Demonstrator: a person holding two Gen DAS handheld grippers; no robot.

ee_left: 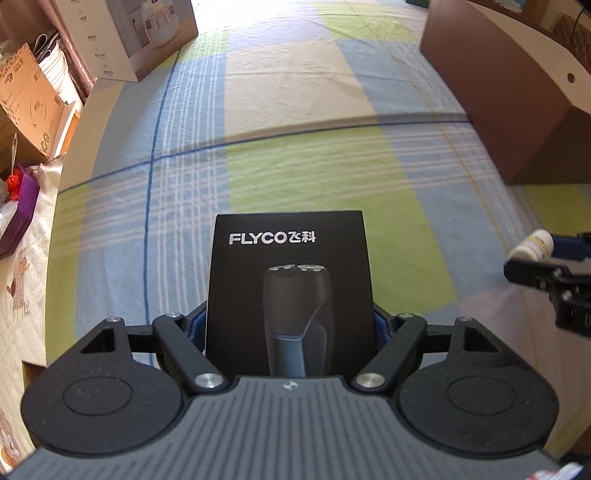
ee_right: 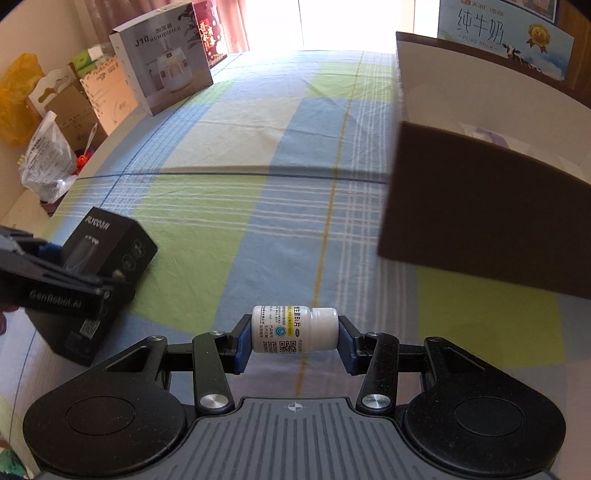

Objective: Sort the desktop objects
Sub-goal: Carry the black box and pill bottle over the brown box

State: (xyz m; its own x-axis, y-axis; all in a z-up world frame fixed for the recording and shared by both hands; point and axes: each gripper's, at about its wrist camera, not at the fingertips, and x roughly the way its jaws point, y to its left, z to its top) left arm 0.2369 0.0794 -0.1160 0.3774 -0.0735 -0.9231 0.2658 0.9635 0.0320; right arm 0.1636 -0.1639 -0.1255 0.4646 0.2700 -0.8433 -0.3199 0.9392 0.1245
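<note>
A black FLYCO shaver box (ee_left: 290, 288) stands upright between the blue pads of my left gripper (ee_left: 290, 325), which is shut on its sides. In the right wrist view the same black box (ee_right: 110, 247) sits at the left, its lower end down at the plaid cloth, with the left gripper (ee_right: 81, 269) clamped on it. My right gripper (ee_right: 294, 332) is shut on a small white pill bottle (ee_right: 294, 328), held sideways by its cap and base above the cloth. The bottle (ee_left: 532, 245) and right gripper (ee_left: 543, 251) also show at the right edge of the left wrist view.
A large brown box (ee_right: 480, 221) stands open-topped at the right, close ahead of the bottle. A white humidifier box (ee_right: 166, 62) is at the far left, with a milk carton box (ee_right: 506, 33) behind the brown one. Cardboard boxes and bags (ee_left: 29, 103) crowd the left edge.
</note>
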